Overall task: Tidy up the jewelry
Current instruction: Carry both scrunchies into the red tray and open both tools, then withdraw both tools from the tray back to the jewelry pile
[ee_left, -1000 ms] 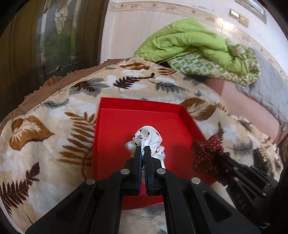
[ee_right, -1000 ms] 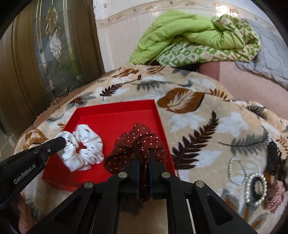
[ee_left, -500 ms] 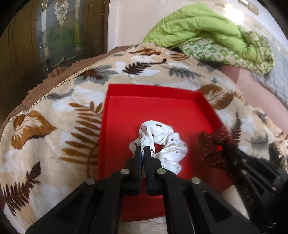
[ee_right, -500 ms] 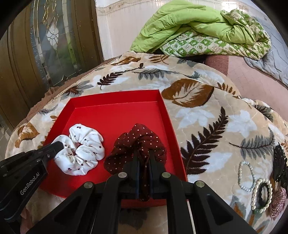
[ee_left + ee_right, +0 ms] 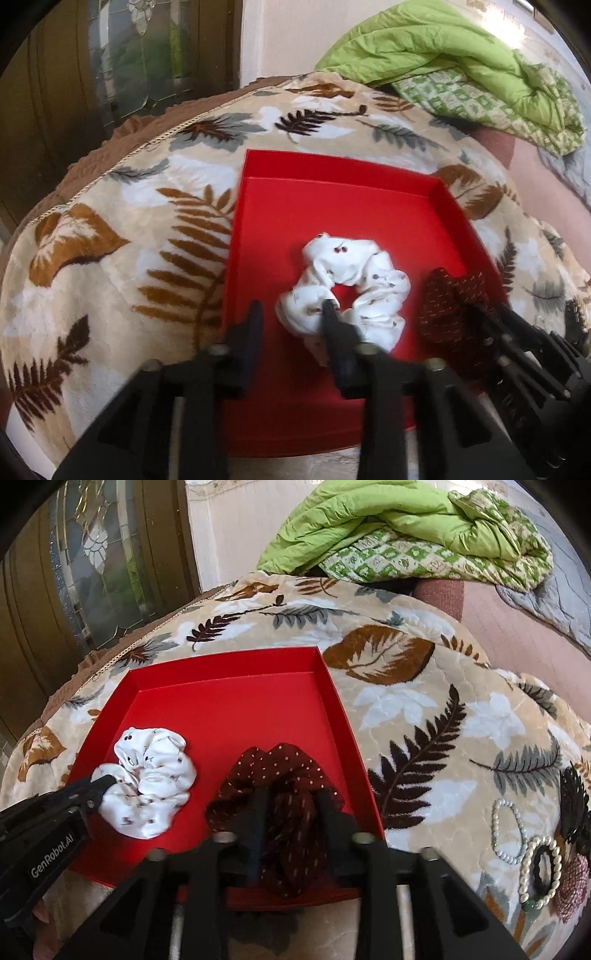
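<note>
Two scrunchies down inside the red tray [image 5: 207, 672] on the leaf-print bed cover [image 5: 436, 716]: white scrunchie [image 5: 345, 284] mid-tray, maroon scrunchie [image 5: 284, 797] at the near right corner, part of it draped over the front rim. Left tongs [image 5: 291, 306] just been opening, now released, one finger [image 5: 330, 314] lying across the white ring's near edge, the other on bare tray floor, no pinch on the cloth. Right tongs [image 5: 290, 801] likewise just been opening, spread apart with maroon fabric loose between the fingers and not clamped. Judged light, soft and springy, both rings likely to bunch and slump instead of holding shape; satin-looking white one possibly slippery. Best taken by a gathered fold of the ruffle, pinched well in, not by the thin outer edge. Pearl bracelets [image 5: 532, 853] waiting on the cover to the right, well apart from the tray; harder, beaded, prone to rolling. Legible on the left tool's side: "GenRobot.AI" [image 5: 51, 856].
</note>
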Motion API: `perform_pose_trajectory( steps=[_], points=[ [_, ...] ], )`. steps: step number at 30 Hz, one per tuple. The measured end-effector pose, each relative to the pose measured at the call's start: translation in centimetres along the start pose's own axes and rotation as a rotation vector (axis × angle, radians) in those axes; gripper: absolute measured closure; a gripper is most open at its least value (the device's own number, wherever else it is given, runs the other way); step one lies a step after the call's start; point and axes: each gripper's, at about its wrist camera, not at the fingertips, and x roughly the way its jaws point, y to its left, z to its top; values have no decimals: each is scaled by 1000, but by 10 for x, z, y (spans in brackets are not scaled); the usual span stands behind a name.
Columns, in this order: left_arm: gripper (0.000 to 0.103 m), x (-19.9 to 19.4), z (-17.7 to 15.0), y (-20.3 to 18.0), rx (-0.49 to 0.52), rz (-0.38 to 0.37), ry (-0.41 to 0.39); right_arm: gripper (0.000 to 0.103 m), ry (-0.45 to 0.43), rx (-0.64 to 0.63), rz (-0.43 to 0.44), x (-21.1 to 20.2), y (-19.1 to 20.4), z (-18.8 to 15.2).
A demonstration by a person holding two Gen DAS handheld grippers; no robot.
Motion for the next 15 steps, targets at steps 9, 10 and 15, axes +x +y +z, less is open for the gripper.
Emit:
perform_pose_trajectory(
  steps=[9, 10, 15],
  points=[
    [36, -39, -1, -1, 4, -21, -149, 31, -81, 4, 11, -47, -9, -1],
    [29, -44, -2, 0, 3, -27, -154, 31, -91, 7, 11, -58, -13, -4],
    [23, -84, -21, -10, 18, -56, -206, 25, -144, 57, -7, -123, -43, -33]
  ],
)
